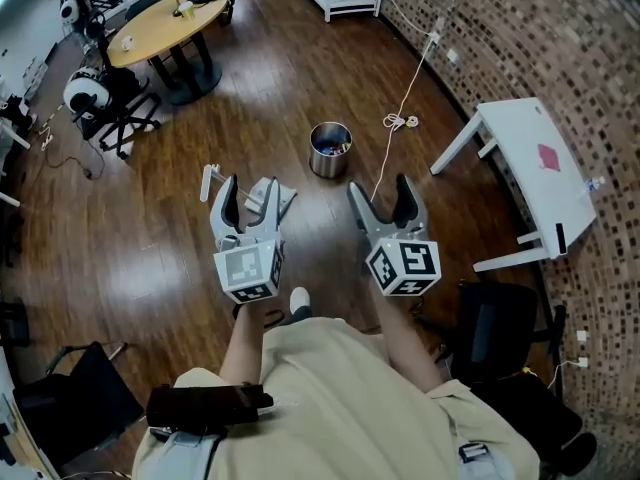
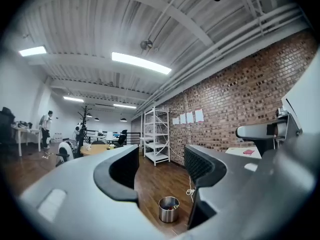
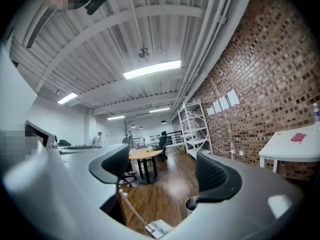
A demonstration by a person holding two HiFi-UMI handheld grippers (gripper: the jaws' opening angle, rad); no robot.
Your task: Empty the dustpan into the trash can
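Note:
A round metal trash can [image 1: 330, 150] stands on the wooden floor ahead of me, with some litter inside. It also shows low between the jaws in the left gripper view as the trash can [image 2: 169, 209]. A white dustpan [image 1: 288, 196] lies on the floor just beneath my left gripper [image 1: 250, 193], its long handle [image 1: 207, 180] sticking out to the left. In the right gripper view the dustpan [image 3: 159, 227] sits at the bottom edge. My right gripper [image 1: 382, 196] hovers beside the left one. Both point level toward the can, open and holding nothing.
A round wooden table [image 1: 165, 28] with office chairs stands far left. A white table [image 1: 535, 168] sits along the brick wall on the right, and a white cable [image 1: 400, 118] trails across the floor past the can. A black chair [image 1: 500, 338] is close at my right.

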